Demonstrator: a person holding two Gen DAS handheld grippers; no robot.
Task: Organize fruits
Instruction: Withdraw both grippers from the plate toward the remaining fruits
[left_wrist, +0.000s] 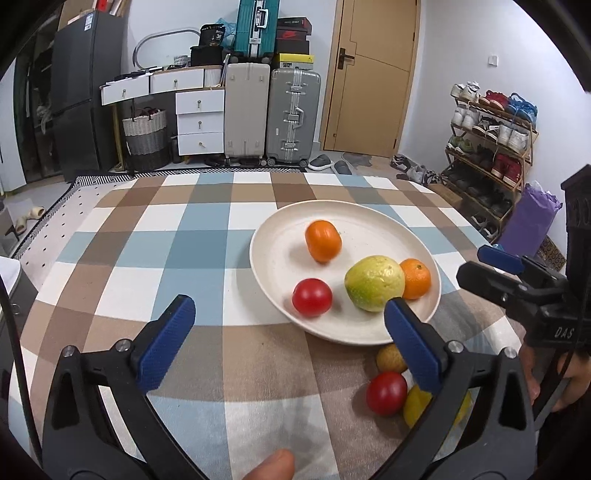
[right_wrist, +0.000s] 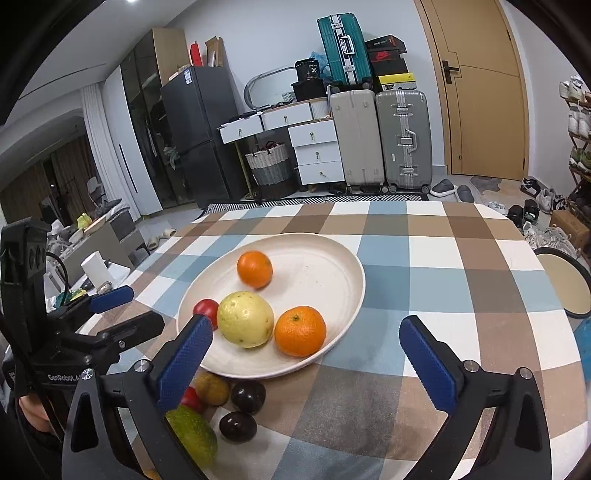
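**Left wrist and right wrist: both claws spread wide over a plate of fruit**

Left wrist view: the left claw (left_wrist: 288, 341) stands wide open at the bottom of the frame, its blue pads well apart with nothing between them but the checked cloth of the counter (left_wrist: 192, 236). Right of centre sits the cream plate (left_wrist: 273, 273), holding an orange fruit (left_wrist: 323, 240) toward its far side, a red tomato (left_wrist: 312, 297) at its near left, a yellow-green guava (left_wrist: 373, 282) and, touching it on the right, a mandarin (left_wrist: 416, 278). Off the plate at lower right, partly behind the claw's right finger, lie a brownish fruit (left_wrist: 389, 357), a second tomato (left_wrist: 386, 393) and a yellow fruit (left_wrist: 415, 406). At the right edge, the right claw (left_wrist: 498, 266) is seen from the side; its spread cannot be judged from here.

Right wrist view: the right claw (right_wrist: 306, 345) is likewise fully open and empty. The plate (right_wrist: 332, 258) lies centre-left, the guava (right_wrist: 245, 319) and mandarin (right_wrist: 300, 330) side by side near its front rim, the orange fruit (right_wrist: 255, 268) behind them, and the tomato (right_wrist: 207, 308) peeking out behind the left pad. Below the plate at lower left, loose on the counter (right_wrist: 443, 258), sit a brown fruit (right_wrist: 213, 388), two dark fruits (right_wrist: 248, 397) and a green-yellow mango (right_wrist: 194, 435). The left claw (right_wrist: 122, 310) enters from the left edge.
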